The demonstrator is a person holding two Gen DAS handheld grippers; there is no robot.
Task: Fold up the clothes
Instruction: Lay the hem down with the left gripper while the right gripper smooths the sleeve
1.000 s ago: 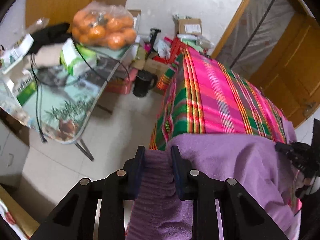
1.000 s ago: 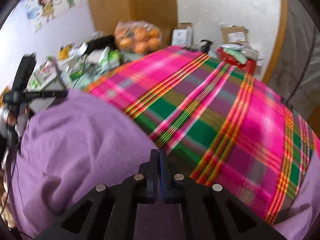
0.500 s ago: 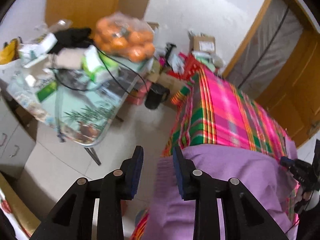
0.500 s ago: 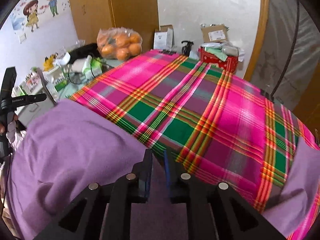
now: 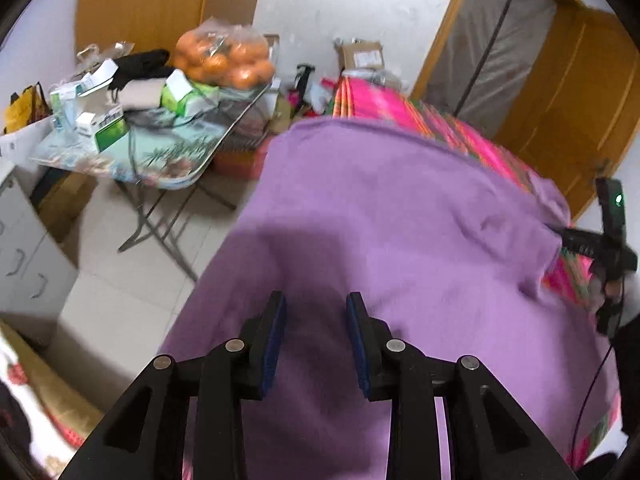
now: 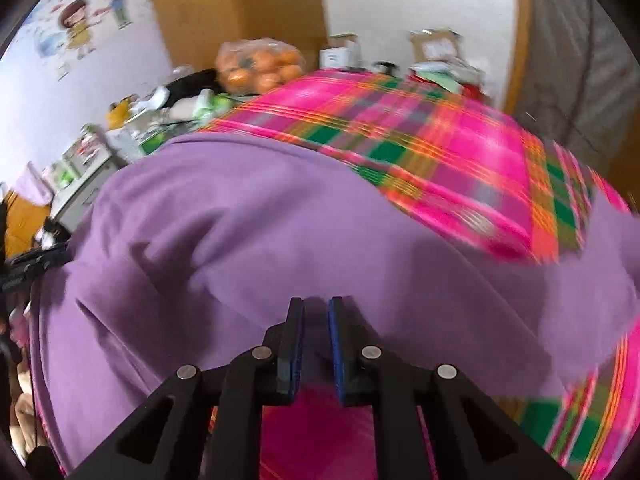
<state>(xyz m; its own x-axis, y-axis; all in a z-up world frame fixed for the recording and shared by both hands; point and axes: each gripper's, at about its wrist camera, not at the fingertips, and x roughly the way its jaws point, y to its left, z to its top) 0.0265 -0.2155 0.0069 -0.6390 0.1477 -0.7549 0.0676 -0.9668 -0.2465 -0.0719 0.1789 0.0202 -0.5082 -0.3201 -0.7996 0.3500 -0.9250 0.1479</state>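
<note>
Item 1, my left claw (image 5: pixel 316 300): jaws parted a fair way, blue pads bare, nothing between them. It hangs over the near part of the purple garment (image 5: pixel 400 232) without pinching it.

Item 2, my right claw (image 6: pixel 316 306): jaws a narrow slit apart, nothing gripped that I can see. The garment's near edge lies right under its tips, with pink cloth showing below between the fingers.

Item 3, the purple garment (image 6: pixel 240 240): spread flat across the near end of the plaid cloth (image 6: pixel 420 128), one edge hanging over the side toward the floor. From the right view it runs left to right beneath both claws.

Item 4, the plaid cloth (image 5: pixel 380 100): pink, green and orange checks, bare beyond the garment's far edge.

Item 5, the folding table (image 5: pixel 168 160), off to the left of the bed: green and white boxes (image 5: pixel 108 132), print too small to read; a bag of oranges (image 5: pixel 224 56).

Item 6, cardboard boxes (image 5: pixel 362 54) by the far wall, labels unreadable.

Item 7, cartoon wall stickers (image 6: pixel 92 16), no legible writing.
</note>
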